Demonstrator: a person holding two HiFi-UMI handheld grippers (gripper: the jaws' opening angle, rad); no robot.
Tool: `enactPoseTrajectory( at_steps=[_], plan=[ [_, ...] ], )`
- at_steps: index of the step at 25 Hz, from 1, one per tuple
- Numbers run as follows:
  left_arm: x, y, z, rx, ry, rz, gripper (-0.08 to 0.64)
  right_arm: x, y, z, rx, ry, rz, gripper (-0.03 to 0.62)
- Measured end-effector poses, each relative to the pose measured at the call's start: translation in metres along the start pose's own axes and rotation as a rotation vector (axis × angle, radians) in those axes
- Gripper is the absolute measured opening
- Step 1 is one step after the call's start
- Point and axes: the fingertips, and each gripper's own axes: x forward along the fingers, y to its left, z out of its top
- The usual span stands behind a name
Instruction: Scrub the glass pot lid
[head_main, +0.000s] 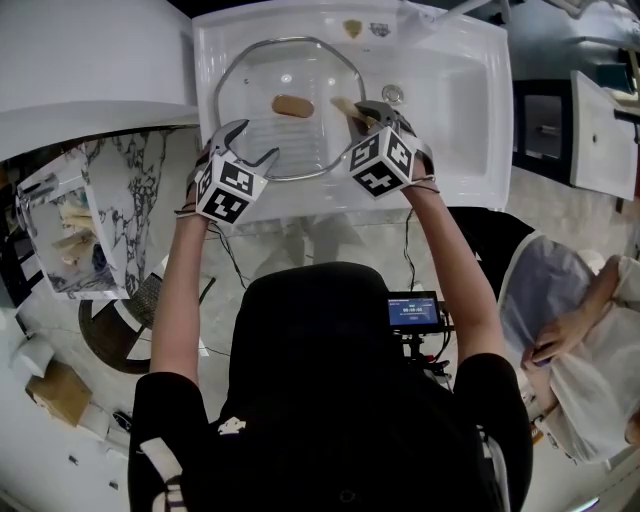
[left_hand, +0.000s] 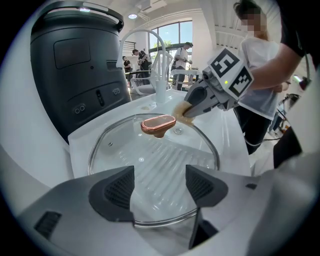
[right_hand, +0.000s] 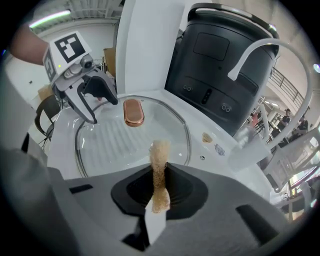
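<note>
Pinching a tan sponge (right_hand: 160, 170) edge-on in the right gripper (right_hand: 160, 189), jaws closed hard on its lower half, probably to leave the free end poking forward as a scrubbing tip. Aimed down at the lid (head_main: 290, 70), just right of the copper knob (left_hand: 158, 123). Touching the glass or just above it, hard to say from any view.

Lying flat and knob-up in the white sink (head_main: 460, 90), filling the left part of the basin. A placement likely chosen to keep water contained and the glass supported from below.

Holding the left gripper (left_hand: 160, 187) at the near left rim, jaws wide apart and gripping nothing. Straddling that rim from above in the head view, with the metal edge passing just below and between the pads (left_hand: 117, 187) in the left gripper view. Most likely poised to clamp or pin the rim, steadying the lid against sliding under the sponge's push. Not yet closed on it; contact with the rim unclear.

Relative to the right jaws: ahead of and below them, reached only by the sponge tip. Relative to the left jaws: right at the mouth, rim within the gap, knob farther off toward the middle.
</note>
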Motion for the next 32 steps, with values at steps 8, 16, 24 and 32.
enactPoseTrajectory(
  at_steps=[8,16,24,32],
  plan=[
    [-0.001,0.000,-0.001,-0.001,-0.007,-0.003,0.293,0.010,0.004,-0.004,-0.030,0.032,-0.008,0.021],
    [-0.001,0.001,-0.001,-0.004,-0.010,0.000,0.293,0.013,0.009,-0.005,-0.072,0.050,-0.015,0.021],
    [-0.001,0.000,0.000,-0.003,-0.011,0.003,0.293,0.009,0.027,-0.002,-0.089,0.042,0.020,0.021],
    [0.000,0.001,0.000,-0.005,-0.008,0.003,0.293,0.006,0.044,0.003,-0.106,0.026,0.051,0.021]
  ],
)
